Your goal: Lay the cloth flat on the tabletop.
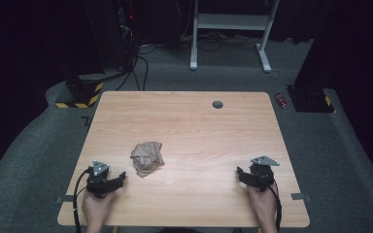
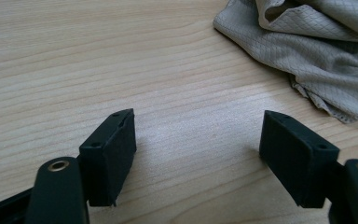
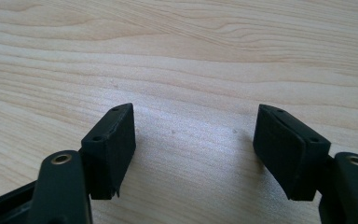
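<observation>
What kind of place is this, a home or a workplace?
Probably a lab or recording room, not a home: a bare wooden table on grey carpet, dark curtains around, cables on the floor, and a hazard-striped base.

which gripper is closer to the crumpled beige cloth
Left. The left gripper sits just below and left of the cloth, jaws open, not touching it. The right gripper rests far off near the table's right edge, also open.
</observation>
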